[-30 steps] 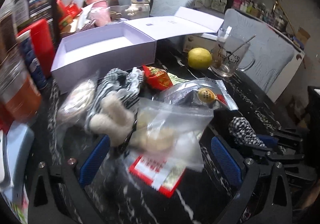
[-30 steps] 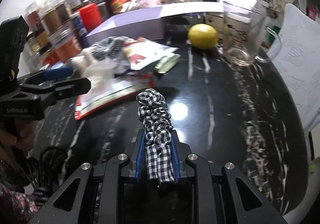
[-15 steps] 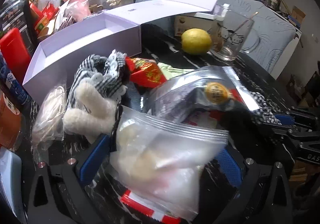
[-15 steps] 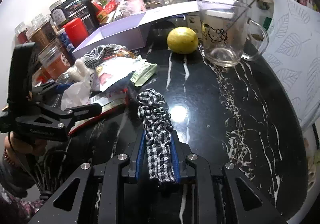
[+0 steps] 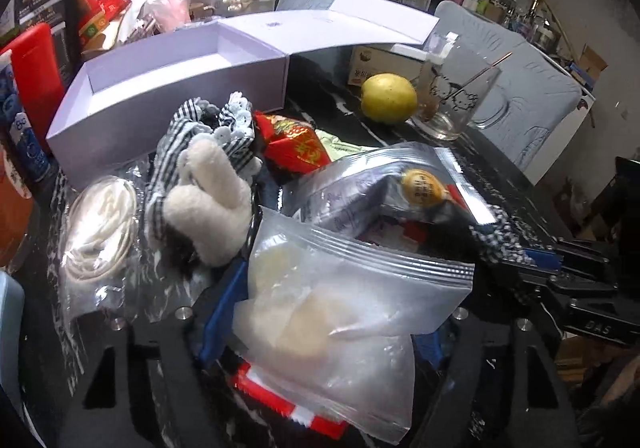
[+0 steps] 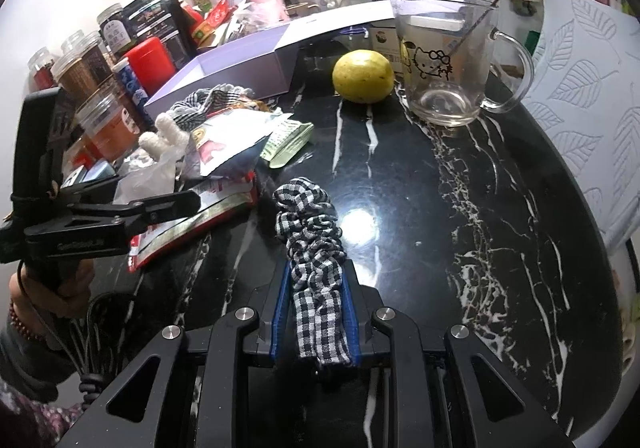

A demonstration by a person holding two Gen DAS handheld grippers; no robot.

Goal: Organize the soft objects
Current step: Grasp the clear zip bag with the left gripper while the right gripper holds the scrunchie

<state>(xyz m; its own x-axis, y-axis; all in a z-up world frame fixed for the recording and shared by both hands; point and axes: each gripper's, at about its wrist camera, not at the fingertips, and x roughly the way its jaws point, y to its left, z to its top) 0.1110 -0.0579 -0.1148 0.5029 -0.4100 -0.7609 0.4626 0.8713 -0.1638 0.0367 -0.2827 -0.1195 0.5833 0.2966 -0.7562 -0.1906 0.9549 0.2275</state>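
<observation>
Right gripper (image 6: pixel 316 312) clamped tight on checked scrunchie (image 6: pixel 310 244), held over the worktop (image 6: pixel 440 208) middle, likely bound for lavender box (image 5: pixel 160 88) at back-left edge. Left gripper (image 5: pixel 320 312) fingers closing around clear zip bag (image 5: pixel 340 312), contact unclear. Bag hides right finger; contents indistinct.

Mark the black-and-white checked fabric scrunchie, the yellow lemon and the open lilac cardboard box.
Checked fabric scrunchie (image 6: pixel 310 244): right wrist view, gathered middle.
Yellow lemon (image 6: pixel 363 76): right wrist view, centre of peel.
Open lilac cardboard box (image 5: pixel 172 116): left wrist view, front wall.
</observation>
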